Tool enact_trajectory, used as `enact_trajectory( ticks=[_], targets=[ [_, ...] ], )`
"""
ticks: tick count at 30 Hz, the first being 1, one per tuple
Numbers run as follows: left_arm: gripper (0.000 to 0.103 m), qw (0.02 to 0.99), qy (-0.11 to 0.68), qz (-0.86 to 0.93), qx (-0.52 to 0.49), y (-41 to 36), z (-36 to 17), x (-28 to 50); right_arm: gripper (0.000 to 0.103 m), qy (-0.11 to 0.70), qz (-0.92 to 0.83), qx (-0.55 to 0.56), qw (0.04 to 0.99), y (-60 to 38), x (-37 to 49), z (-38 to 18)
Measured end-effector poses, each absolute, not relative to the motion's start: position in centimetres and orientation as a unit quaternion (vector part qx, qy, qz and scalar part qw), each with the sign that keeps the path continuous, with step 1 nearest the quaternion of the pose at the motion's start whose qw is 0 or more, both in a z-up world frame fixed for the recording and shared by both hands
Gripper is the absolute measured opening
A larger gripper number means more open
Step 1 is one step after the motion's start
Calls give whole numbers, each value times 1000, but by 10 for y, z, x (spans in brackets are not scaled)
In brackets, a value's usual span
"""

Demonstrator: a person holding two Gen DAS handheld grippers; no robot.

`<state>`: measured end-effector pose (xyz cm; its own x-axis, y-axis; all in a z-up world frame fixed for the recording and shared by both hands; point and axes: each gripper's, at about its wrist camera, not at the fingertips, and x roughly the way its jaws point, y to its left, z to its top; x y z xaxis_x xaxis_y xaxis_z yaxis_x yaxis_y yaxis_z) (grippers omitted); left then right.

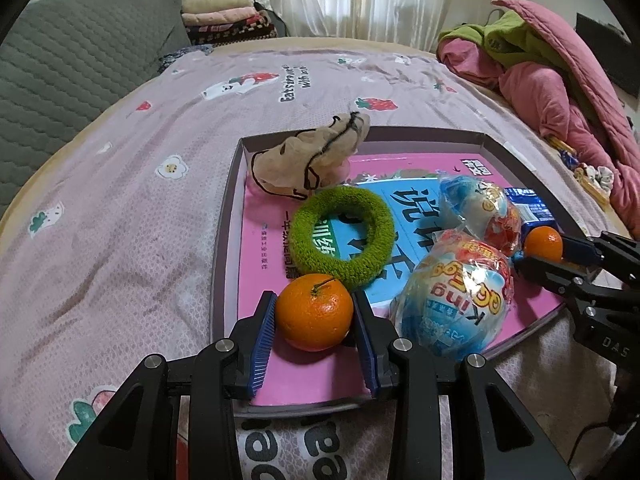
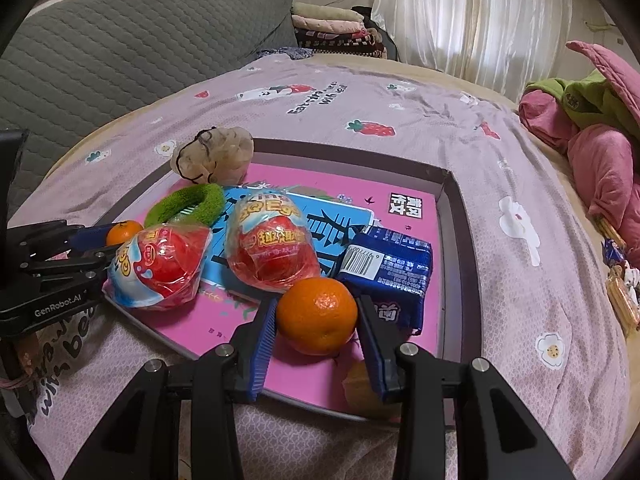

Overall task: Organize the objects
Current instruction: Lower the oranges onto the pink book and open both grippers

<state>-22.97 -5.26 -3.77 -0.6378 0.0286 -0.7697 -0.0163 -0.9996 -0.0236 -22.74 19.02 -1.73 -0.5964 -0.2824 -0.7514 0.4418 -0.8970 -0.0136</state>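
A shallow grey tray with a pink book inside lies on the bed; it also shows in the right wrist view. My left gripper is shut on an orange just above the tray's near left corner. My right gripper is shut on a second orange, seen too in the left wrist view, over the tray's near right part. In the tray lie a green fuzzy ring, two wrapped toy eggs, a blue packet and a beige cloth pouch.
The bed has a lilac strawberry-print cover. A grey quilted headboard cushion is at the left, pink and green bedding at the right. Small snack items lie on the bed's right edge.
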Motion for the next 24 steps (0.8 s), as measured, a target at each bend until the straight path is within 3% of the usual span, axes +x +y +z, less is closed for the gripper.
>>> enact_trajectory(
  ticks=[24],
  targets=[
    [39,16,-7,900,-436,-52,-38,-236,43,96,-891,397,197,195,-228,-15]
  ],
)
